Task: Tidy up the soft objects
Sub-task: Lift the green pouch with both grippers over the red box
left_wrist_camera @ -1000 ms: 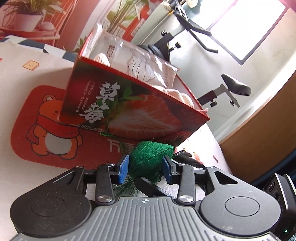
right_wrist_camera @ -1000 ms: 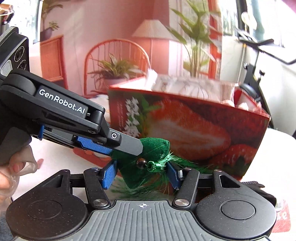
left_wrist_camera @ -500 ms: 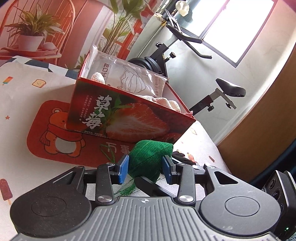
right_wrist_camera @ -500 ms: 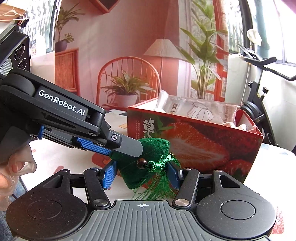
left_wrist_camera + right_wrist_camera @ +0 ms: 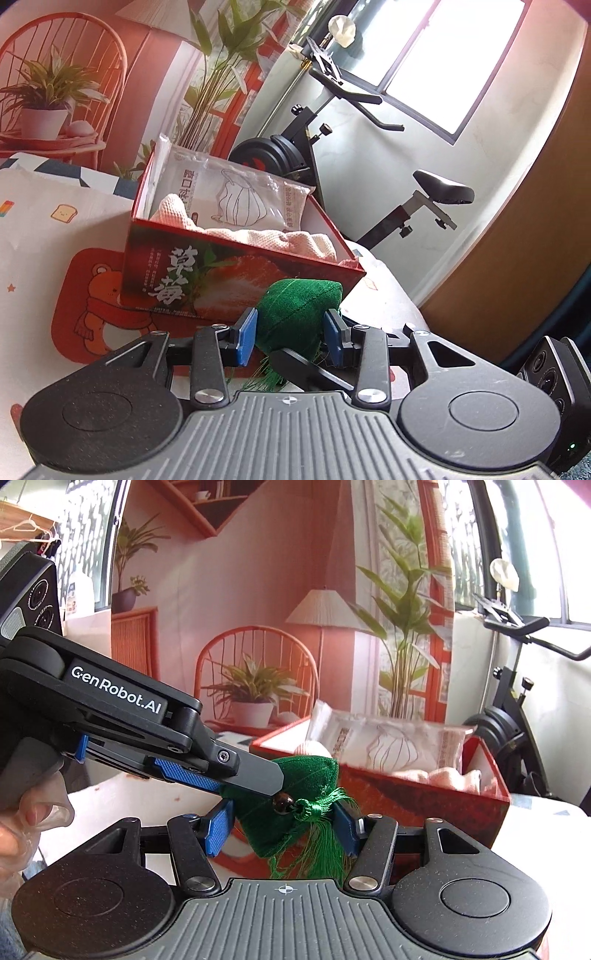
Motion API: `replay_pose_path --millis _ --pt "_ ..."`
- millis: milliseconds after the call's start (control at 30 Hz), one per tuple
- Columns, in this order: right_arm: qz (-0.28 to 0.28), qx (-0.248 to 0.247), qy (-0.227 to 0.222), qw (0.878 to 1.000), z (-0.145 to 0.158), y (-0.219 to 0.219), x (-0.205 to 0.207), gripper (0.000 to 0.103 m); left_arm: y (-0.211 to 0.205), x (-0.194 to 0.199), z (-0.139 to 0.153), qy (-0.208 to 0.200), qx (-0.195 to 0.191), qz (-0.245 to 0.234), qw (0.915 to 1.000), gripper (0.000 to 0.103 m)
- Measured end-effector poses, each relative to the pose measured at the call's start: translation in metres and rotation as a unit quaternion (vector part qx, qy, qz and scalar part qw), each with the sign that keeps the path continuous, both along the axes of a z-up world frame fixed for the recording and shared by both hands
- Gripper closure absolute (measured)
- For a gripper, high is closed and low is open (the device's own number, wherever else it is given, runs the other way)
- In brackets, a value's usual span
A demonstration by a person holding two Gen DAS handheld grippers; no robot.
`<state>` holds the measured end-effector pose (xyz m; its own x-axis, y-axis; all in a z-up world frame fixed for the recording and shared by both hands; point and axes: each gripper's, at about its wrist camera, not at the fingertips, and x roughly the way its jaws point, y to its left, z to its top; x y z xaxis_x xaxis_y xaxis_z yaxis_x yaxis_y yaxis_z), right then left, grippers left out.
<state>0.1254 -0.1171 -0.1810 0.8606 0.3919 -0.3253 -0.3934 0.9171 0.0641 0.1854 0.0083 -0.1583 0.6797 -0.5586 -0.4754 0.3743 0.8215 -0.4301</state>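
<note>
— What's in that red strawberry box (image 5: 236,273)?

— On its left side a clear crinkly plastic packet (image 5: 236,188) leans against the back wall, a line drawing printed on it. In front of that and over to the right end lies cream, waffle-textured cloth (image 5: 280,240), bunched up. The box is glossy cardboard, open-topped, standing on an orange bear mat (image 5: 85,306) on the patterned tablecloth (image 5: 44,221), towards the table's far edge.

— And the green thing?

— A small green fabric pouch (image 5: 299,314), pyramid-like and stuffed, coarse-woven. It's in the air just in front of the box's near wall, not inside it. Both tools have it: the left gripper (image 5: 291,334) has its blue ribbed pads pressed to either side, and the right gripper (image 5: 284,830) is clamped on it too, from another angle.

— Anything only one camera catches?

— From the right wrist you see a dark bead (image 5: 282,798) and a green silky tassel (image 5: 317,834) hanging off the pouch, plus the left tool's branded arm and, at the left edge, the person's fingers (image 5: 33,816) on its handle. The left wrist view shows only wisps of tassel, but it looks down into the box properly. An exercise bike (image 5: 369,155) stands beyond the table's right end.
</note>
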Motion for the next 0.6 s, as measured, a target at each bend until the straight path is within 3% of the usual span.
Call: replay_pose_path --millis 300,400,600 --pt "0.025 -0.026 -0.074 0.997 0.067 -0.001 0.064 0.049 0.006 0.048 0.064 -0.05 -0.023 0.019 0.9983 0.063" --pt "0.023 -0.048 -0.104 0.993 0.087 0.003 0.09 0.049 -0.001 0.064 0.082 -0.077 -0.013 0.029 0.9965 0.063" --pt "0.032 -0.088 -0.141 0.986 0.1 0.003 0.135 0.049 -0.006 0.095 0.088 -0.098 -0.016 0.038 0.9944 0.063"
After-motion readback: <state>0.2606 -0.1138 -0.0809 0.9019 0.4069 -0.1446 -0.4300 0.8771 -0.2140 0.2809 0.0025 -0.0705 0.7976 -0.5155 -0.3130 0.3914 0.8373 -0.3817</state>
